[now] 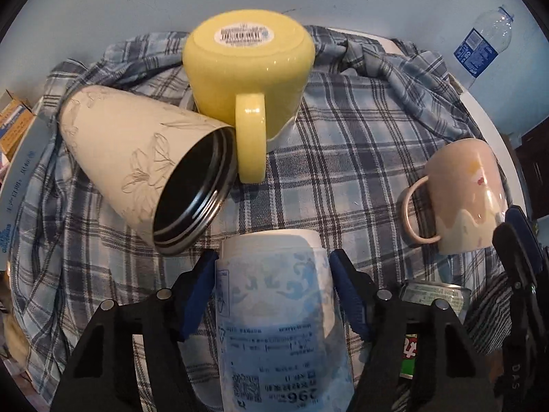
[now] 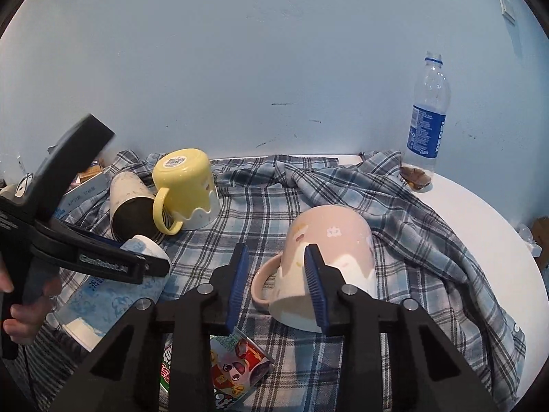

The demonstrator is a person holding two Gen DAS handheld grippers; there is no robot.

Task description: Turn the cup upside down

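Observation:
My left gripper [image 1: 273, 285] is shut on a white-and-blue paper cup [image 1: 278, 309], held base forward, tilted above the plaid cloth; it also shows in the right wrist view [image 2: 113, 285]. My right gripper [image 2: 276, 278] is open, its jaws on either side of the handle side of a pink mug [image 2: 326, 264] that stands upside down on the cloth; the mug also shows in the left wrist view [image 1: 459, 195]. A yellow mug [image 1: 247, 72] stands upside down at the back. A cream tumbler [image 1: 144, 168] lies on its side, mouth toward me.
A plaid cloth [image 2: 394, 223] covers most of the round white table [image 2: 480, 226]. A clear water bottle [image 2: 427, 116] stands at the back right by the wall. A printed can [image 2: 233, 374] lies near the front edge. Boxes [image 1: 17, 127] sit at the left.

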